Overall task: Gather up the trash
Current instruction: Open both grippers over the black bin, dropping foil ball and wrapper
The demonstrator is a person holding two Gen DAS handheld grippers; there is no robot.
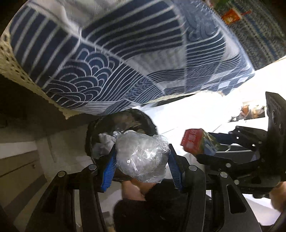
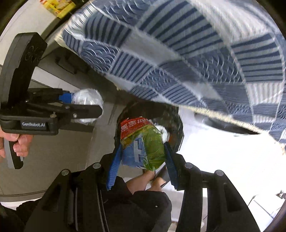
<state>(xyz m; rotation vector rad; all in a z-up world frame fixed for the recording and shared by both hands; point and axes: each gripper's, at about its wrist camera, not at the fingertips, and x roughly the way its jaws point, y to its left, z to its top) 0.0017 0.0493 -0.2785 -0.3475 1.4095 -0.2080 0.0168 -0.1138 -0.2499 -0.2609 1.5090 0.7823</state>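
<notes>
My left gripper [image 1: 142, 158] is shut on a crumpled clear plastic wrapper [image 1: 143, 157] and holds it above a black-lined trash bin [image 1: 125, 121] that has white trash inside. It also shows in the right wrist view [image 2: 85, 103] at the left. My right gripper [image 2: 143, 153] is shut on a red, green and blue snack packet [image 2: 143, 142], held over the same bin [image 2: 171, 117]. In the left wrist view the right gripper [image 1: 202, 144] and its packet [image 1: 196, 141] are at the right, beside the bin.
A blue and white patterned tablecloth [image 1: 116, 53] hangs over the table edge above the bin, also in the right wrist view [image 2: 196, 53]. An orange packet [image 1: 231, 16] and a yellow packet [image 2: 59, 7] lie at the far edges. Pale floor [image 2: 223, 160] is bright. The person's legs are below.
</notes>
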